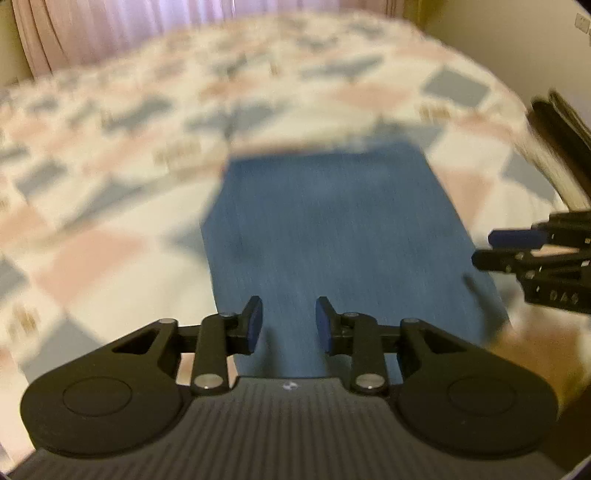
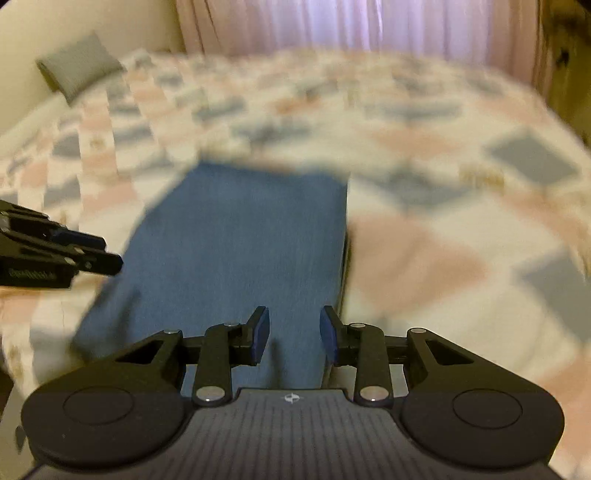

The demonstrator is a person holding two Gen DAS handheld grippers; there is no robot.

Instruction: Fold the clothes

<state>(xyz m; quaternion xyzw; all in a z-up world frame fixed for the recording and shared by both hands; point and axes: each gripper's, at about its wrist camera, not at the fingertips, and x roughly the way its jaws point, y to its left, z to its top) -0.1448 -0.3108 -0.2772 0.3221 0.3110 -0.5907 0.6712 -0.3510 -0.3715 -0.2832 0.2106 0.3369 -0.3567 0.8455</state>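
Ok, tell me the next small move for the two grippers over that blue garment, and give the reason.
Probably lower both grippers onto the near end of the blue garment and close on its edge, to fold it away over itself. The left gripper and right gripper both stand open and empty above that end, and the garment lies flat as a long strip on the patterned bedspread. Motion blur hides the exact hem.

This is a bedroom in a home. A big bed (image 2: 424, 236) fills the room, covered with a patchwork bedspread (image 1: 110, 155) of pink, grey and white squares. A grey pillow (image 2: 79, 64) lies at its far corner by the wall. Pink curtains (image 2: 332, 26) hang behind the bed.
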